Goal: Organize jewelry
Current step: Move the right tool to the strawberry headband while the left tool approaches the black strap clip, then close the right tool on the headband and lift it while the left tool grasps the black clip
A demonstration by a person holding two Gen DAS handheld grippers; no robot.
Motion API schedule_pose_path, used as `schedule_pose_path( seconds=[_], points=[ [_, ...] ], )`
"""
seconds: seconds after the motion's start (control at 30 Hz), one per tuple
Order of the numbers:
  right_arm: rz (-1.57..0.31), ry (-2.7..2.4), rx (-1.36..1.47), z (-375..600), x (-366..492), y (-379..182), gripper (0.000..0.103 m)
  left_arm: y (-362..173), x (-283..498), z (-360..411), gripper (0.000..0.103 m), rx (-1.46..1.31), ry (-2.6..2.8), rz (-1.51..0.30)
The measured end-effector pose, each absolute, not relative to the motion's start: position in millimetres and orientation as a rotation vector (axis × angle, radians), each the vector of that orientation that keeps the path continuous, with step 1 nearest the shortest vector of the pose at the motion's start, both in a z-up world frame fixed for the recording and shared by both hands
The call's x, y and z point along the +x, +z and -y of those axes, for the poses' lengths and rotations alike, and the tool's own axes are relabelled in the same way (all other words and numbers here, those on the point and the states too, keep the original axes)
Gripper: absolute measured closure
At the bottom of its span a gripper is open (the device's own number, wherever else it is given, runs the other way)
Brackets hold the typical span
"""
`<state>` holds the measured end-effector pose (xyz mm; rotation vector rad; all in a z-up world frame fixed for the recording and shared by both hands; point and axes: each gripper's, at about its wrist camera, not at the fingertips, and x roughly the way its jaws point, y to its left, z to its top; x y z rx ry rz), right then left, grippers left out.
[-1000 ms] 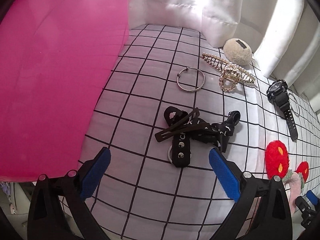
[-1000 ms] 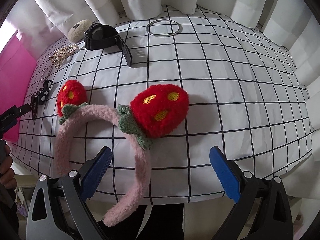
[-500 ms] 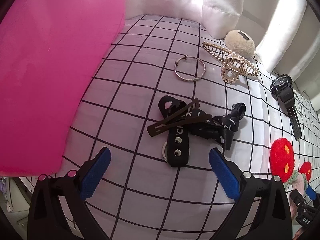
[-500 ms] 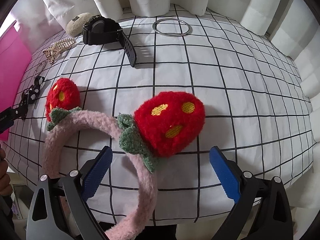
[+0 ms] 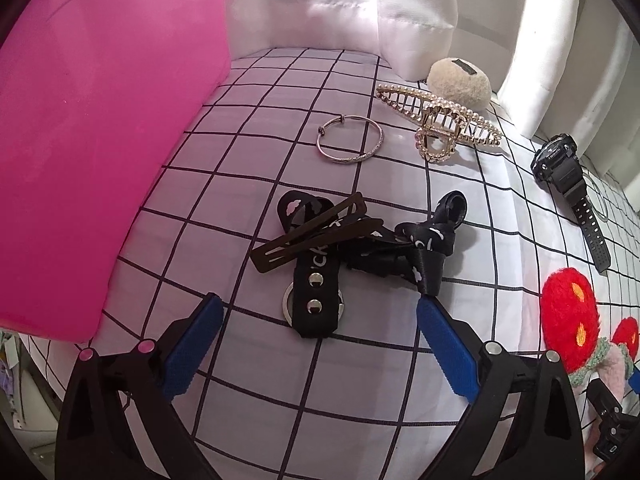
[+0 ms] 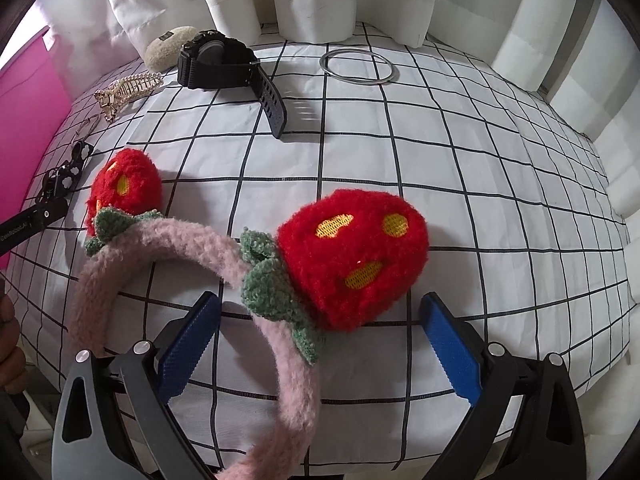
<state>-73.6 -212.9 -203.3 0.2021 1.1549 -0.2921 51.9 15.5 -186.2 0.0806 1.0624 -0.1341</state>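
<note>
We log the left gripper (image 5: 318, 334) spread wide, empty, poised over the black strap keychain (image 5: 316, 280) with brown hair clips (image 5: 308, 236) across it, near the front edge of the grid-patterned cloth (image 5: 248, 392). Beyond lie a bangle (image 5: 350, 145), pearl claw clip (image 5: 438, 124) and black watch (image 5: 564, 172) toward the back edge; a pink box (image 5: 92, 128) flanks the left side. The right gripper (image 6: 318, 340), likewise parted, straddles the strawberry headband (image 6: 288, 276) at the front edge, with a steel ring (image 6: 359, 68) near the back.
</note>
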Motion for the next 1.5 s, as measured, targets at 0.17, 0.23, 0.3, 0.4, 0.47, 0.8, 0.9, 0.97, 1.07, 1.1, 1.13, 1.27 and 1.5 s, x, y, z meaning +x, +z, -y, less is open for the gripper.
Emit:
schedule_pose_path(
  seconds=[0.17,0.23,0.3,0.4,0.47,0.8,0.9,0.97,1.07,1.1,1.13,1.27,1.5],
  points=[
    [-1.150,-0.276,0.201,212.7,-78.1,-200.2,0.009,-177.8,37.0,3.2,0.051,0.135,-0.205,-1.015],
    [-1.151,-0.268,0.197,211.6,-78.0,-198.3,0.010,-176.5,34.7,8.7,0.061,0.135,-0.222,-1.012],
    [-1.146,-0.257,0.192,209.8,-78.6,-196.3,0.015,-175.4,32.0,15.6,0.076,0.142,-0.245,-1.010],
    [-1.121,-0.237,0.174,206.9,-78.5,-189.6,0.046,-175.2,29.1,21.2,0.087,0.142,-0.255,-1.008],
    [-1.115,-0.222,0.187,207.8,-78.4,-187.7,0.051,-175.1,30.0,21.7,0.087,0.126,-0.261,-1.013],
    [-1.028,-0.151,0.270,207.4,-78.1,-165.1,0.073,-140.3,30.8,10.0,0.090,0.010,-0.311,-0.958],
    [-1.006,-0.133,0.274,206.5,-77.1,-156.2,0.075,-124.9,31.2,8.0,0.091,-0.013,-0.325,-0.931],
    [-0.992,-0.123,0.274,205.8,-77.0,-150.5,0.076,-115.8,32.2,6.9,0.094,-0.027,-0.332,-0.918],
    [-0.976,-0.114,0.268,204.7,-75.3,-142.1,0.077,-104.5,34.8,4.8,0.094,-0.048,-0.339,-0.905],
    [-0.972,-0.111,0.266,204.2,-74.5,-139.4,0.078,-101.3,36.1,3.7,0.096,-0.056,-0.341,-0.902],
    [-0.967,-0.108,0.266,204.1,-73.9,-136.5,0.078,-97.6,37.2,2.8,0.103,-0.063,-0.342,-0.898],
    [-0.948,-0.097,0.256,204.2,-70.8,-124.7,0.080,-79.6,38.5,1.0,0.103,-0.068,-0.346,-0.861],
    [-0.956,-0.088,0.254,206.2,-64.5,-120.5,0.084,-89.1,46.7,2.1,0.103,-0.055,-0.335,-0.919]
  ],
)
